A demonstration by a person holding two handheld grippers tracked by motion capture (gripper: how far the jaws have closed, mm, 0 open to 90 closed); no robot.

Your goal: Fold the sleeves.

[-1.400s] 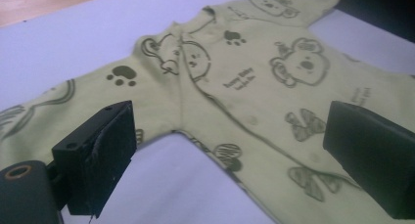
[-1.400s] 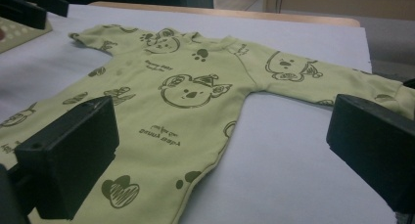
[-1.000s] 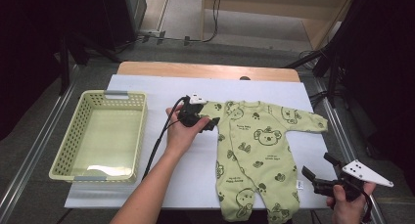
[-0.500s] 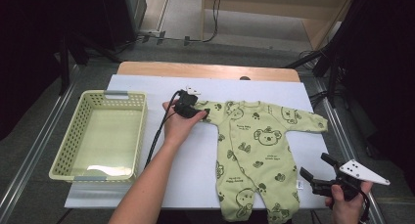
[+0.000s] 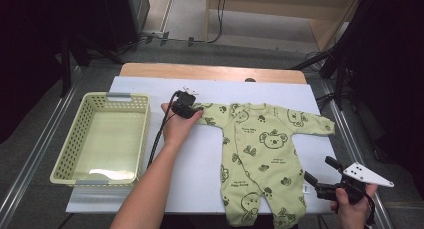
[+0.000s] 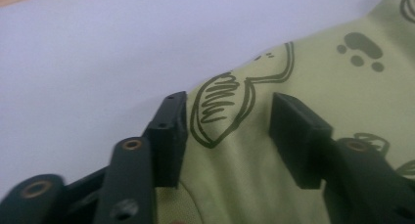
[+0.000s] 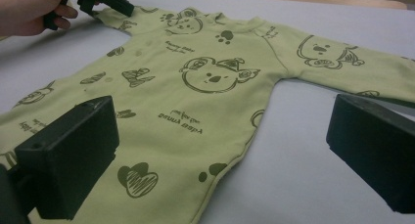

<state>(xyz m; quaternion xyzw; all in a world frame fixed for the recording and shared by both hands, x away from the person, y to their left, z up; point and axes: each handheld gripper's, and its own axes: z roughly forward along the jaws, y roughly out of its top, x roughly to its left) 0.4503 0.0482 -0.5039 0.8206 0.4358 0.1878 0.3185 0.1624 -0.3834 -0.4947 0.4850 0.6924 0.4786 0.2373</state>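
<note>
A light green baby onesie [image 5: 260, 154] with dark koala prints lies flat, face up, on a white sheet [image 5: 200, 164]. My left gripper [image 5: 194, 111] sits at the end of the onesie's left sleeve. In the left gripper view its jaws [image 6: 227, 104] straddle the sleeve fabric [image 6: 313, 53]; they have just been closing, with a gap still showing between the pads and the cloth. My right gripper [image 5: 316, 170] is held open near the table's front right, beside the onesie's leg. The right gripper view looks across the onesie [image 7: 195, 87] to the left gripper [image 7: 105, 1].
A pale green plastic basket [image 5: 100, 96] stands on the left of the table. The sheet covers a wooden tabletop whose far edge [image 5: 215, 71] shows. Dark floor, metal rails and cables surround the table.
The left hand has slid a little left along the sleeve toward its end and lowered onto it, and its jaws have narrowed. The right gripper has stayed put.
</note>
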